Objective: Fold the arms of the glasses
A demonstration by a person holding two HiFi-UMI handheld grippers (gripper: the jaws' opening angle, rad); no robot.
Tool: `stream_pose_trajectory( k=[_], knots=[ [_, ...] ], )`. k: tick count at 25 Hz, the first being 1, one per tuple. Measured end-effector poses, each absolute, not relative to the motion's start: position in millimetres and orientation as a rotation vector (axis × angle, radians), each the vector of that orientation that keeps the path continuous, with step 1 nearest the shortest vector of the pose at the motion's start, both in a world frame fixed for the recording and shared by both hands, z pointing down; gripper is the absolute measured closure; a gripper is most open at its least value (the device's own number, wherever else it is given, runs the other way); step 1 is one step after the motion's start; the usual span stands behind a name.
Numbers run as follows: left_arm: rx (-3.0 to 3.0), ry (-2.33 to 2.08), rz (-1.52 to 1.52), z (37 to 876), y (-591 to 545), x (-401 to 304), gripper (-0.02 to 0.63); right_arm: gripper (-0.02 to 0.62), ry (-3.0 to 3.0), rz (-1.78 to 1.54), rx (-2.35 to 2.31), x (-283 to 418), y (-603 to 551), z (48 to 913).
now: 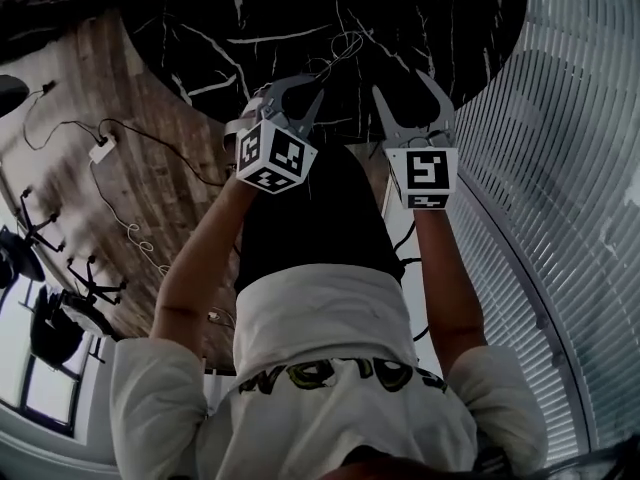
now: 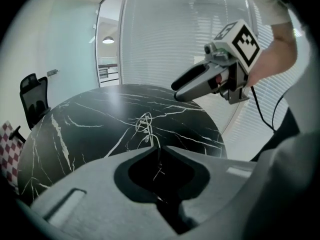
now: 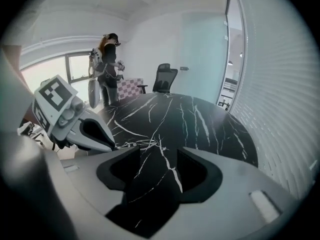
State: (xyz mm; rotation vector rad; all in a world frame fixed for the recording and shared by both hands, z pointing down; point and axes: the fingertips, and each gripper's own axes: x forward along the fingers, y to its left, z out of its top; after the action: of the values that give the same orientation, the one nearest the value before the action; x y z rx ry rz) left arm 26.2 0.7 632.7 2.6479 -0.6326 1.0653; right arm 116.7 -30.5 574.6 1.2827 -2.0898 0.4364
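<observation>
Thin wire-framed glasses (image 2: 144, 126) lie on the round, black, white-veined marble tabletop (image 3: 210, 124), near its edge on the person's side and straight ahead of the left tongs (image 2: 156, 146). Those tongs are drawn together tip to tip, and a fine wire from the frame runs right down to where the tips meet. They seem to be pinching the end of one arm, though the wire is too slender to be sure of the grip. The right tongs (image 3: 158, 149) stand wide apart with only bare marble between them, held just above the surface. From the right gripper view the glasses sit ahead and off to the left, their long axis running crosswise to that view and one end touching the other gripper's tip. The left hand is therefore plainly the nearer one, and the right must travel sideways towards its partner to reach the free arm. The folding looks not yet done, since the wires appear spread out rather than stacked.
</observation>
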Motion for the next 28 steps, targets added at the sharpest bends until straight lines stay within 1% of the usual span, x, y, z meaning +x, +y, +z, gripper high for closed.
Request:
stream_pose_trajectory(
  k=[4,8,11,13,14,15,16,21,28],
  knots=[
    [2.651,-0.641,1.098,635.0,-1.3,28.3,0.568,0.36,-2.092,0.424,1.31,130.0,-26.0,550.6],
    [2.64,-0.648,1.115,636.2,4.0,25.4,0.541,0.359,-2.09,0.435,1.318,137.6,-12.9,528.7],
    [2.634,-0.677,1.083,618.7,5.2,22.9,0.54,0.362,-2.117,0.445,1.345,139.2,-7.7,503.1],
    [2.628,-0.721,1.02,592.3,3.4,21.1,0.541,0.367,-2.154,0.445,1.358,137.1,-6.8,482.3],
    [2.624,-0.749,0.976,575.9,1.6,19.7,0.541,0.388,-2.178,0.441,1.358,134.8,-7.2,470.9],
    [2.618,-0.777,0.922,558.3,0.0,18.2,0.541,0.455,-2.206,0.434,1.355,131.8,-7.5,458.9],
    [2.61,-0.803,0.862,540.0,-0.8,16.9,0.541,0.482,-2.234,0.427,1.352,128.2,-7.4,446.3],
    [2.597,-0.889,0.606,449.8,0.4,11.2,0.546,0.5,-2.37,0.43,1.35,108.2,-5.6,385.1],
    [2.648,-0.951,0.367,345.5,0.9,15.4,0.566,0.523,-2.545,0.454,1.343,80.8,-1.5,311.2]
  ],
)
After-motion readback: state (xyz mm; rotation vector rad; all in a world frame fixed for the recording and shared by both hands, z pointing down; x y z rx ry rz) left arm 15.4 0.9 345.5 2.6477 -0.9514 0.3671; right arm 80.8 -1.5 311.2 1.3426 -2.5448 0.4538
